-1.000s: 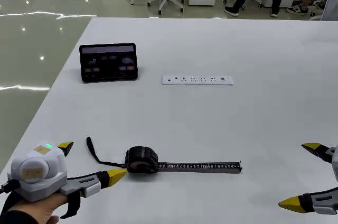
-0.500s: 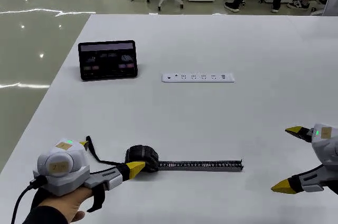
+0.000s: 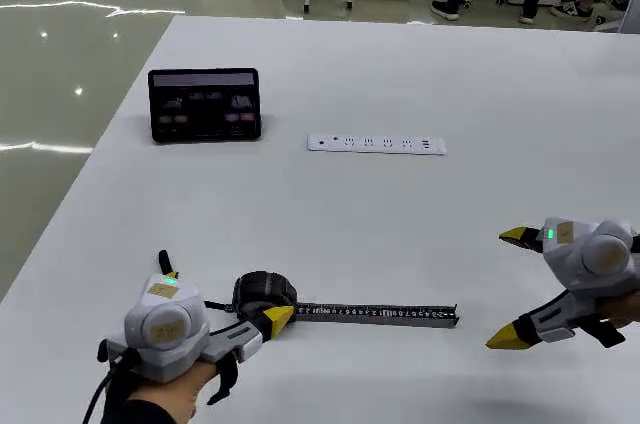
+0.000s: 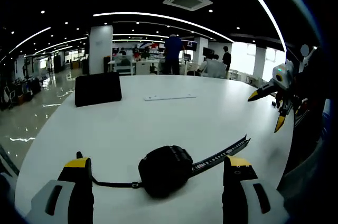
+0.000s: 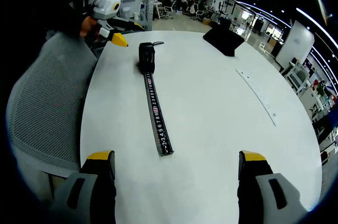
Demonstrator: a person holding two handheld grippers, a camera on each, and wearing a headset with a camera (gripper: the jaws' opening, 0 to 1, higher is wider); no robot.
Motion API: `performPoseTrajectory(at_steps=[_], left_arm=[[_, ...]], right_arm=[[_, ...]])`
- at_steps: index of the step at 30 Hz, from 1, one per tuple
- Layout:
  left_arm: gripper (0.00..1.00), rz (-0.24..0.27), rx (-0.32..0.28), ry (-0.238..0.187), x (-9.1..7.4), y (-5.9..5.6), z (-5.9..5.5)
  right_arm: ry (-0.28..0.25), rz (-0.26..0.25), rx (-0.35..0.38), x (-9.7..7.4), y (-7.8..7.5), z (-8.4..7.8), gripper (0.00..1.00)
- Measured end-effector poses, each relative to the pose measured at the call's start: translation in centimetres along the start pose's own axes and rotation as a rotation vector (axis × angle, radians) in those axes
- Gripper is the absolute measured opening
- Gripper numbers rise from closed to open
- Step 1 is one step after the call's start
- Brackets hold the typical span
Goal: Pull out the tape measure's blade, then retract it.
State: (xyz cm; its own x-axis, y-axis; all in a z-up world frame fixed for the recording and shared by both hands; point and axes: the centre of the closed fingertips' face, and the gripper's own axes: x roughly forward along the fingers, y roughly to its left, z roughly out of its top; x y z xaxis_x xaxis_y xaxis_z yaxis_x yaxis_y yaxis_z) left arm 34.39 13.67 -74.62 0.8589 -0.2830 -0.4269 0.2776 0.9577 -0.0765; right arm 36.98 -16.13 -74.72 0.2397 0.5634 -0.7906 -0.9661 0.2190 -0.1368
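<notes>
Two tools, both spread wide, nothing pinched in either. Left tool (image 3: 225, 296) is at the near-left of the white surface (image 3: 400, 214), w/ the black tape measure (image 3: 266, 296) lying between its yellow-tipped jaws. In head view the near jaw's tip overlaps the case's near-right edge; can't tell if it touches. In left gripper view the left tool (image 4: 158, 163) has the tape measure (image 4: 165, 170) approx centred between the jaws w/ a gap on each side, so not clamped. Blade (image 3: 380, 315) is out, flat on the surface, running right from the case, roughly parallel to the near edge, markings visible. Wrist strap (image 3: 164, 262) trails left from the case toward the far jaw. Right tool (image 3: 504, 289) is at near-right, jaws pointing left toward the blade's free end, apart from it. In right gripper view the right tool (image 5: 176, 156) looks along the blade (image 5: 157, 113): free end lies just ahead of the jaw gap, tape measure (image 5: 147, 55) at the other end. Dark tablet (image 3: 205, 104) stands propped at far-left of the surface. White power strip (image 3: 376, 144) lies flat to its right, well apart from the tape measure.
</notes>
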Motion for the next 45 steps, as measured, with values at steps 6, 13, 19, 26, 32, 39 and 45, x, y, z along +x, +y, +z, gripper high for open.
performPoseTrajectory(at_steps=[6,13,19,26,32,39,45], left_arm=[[1.00,-0.009,0.001,-0.015,1.4,-1.8,-0.4],[1.00,0.032,0.034,-0.037,2.3,-1.7,-0.5],[1.00,0.030,-0.018,-0.045,2.6,-1.1,-1.1],[1.00,0.042,-0.052,-0.037,2.7,-0.5,-1.5],[1.00,0.041,-0.048,-0.032,2.8,-0.6,-1.7],[1.00,0.033,-0.057,-0.027,2.9,-0.7,-1.8],[1.00,0.032,-0.064,-0.032,3.0,-0.6,-1.8]], right_arm=[[0.027,0.051,-0.014,1.9,-0.1,-0.1,0.88],[0.062,0.114,-0.030,3.4,-0.1,-1.0,0.74],[0.102,0.160,-0.041,4.6,0.1,-1.8,0.61],[0.154,0.202,-0.072,6.2,0.7,-3.2,0.44],[0.169,0.215,-0.083,7.2,0.9,-3.4,0.33],[0.189,0.242,-0.082,7.8,1.4,-4.0,0.26],[0.206,0.252,-0.086,7.7,1.8,-4.5,0.22]])
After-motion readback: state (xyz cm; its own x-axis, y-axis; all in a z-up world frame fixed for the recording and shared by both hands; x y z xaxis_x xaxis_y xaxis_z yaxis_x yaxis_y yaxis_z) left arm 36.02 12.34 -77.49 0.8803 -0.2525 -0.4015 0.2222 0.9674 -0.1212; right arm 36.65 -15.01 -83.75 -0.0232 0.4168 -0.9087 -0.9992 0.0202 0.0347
